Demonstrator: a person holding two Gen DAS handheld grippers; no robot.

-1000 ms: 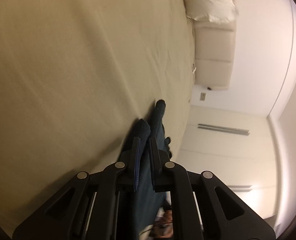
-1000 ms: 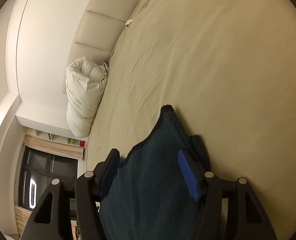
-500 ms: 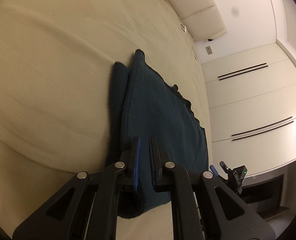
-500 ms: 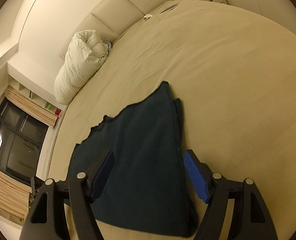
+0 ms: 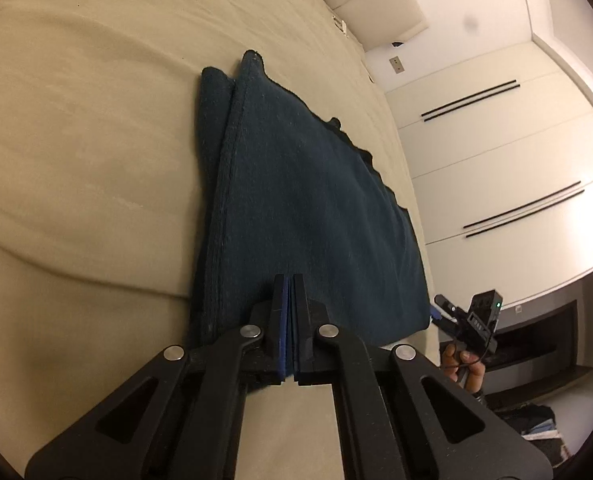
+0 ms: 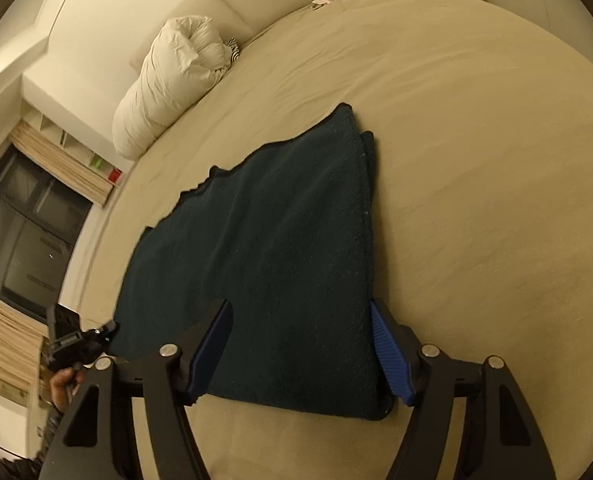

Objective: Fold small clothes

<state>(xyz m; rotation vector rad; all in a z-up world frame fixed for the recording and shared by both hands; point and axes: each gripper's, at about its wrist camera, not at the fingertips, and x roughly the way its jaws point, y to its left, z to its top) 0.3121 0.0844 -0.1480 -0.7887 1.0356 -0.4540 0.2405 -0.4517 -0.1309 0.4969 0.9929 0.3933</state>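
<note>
Now that the dark blue cloth point(image 6: 280, 264) has come down flat on the bed point(image 6: 476, 160), left gripper point(image 5: 289, 292) pinched on its edge, right gripper point(image 6: 300, 344) spread apart, this fold looks done

the dark blue cloth point(image 5: 316, 216), hanging bunched a second ago, now lies spread flat and folded on the bed point(image 5: 76, 140)

The folded cloth point(image 6: 280, 264) is plain dark teal-blue, unpatterned. It lies on a plain beige bed sheet point(image 6: 476, 160). Both grippers are black with blue finger pads point(image 6: 388, 352). At the sheet's far edge, a cream-white duvet roll point(image 6: 172, 80) hides a black-and-white striped item point(image 6: 234, 49).
</note>
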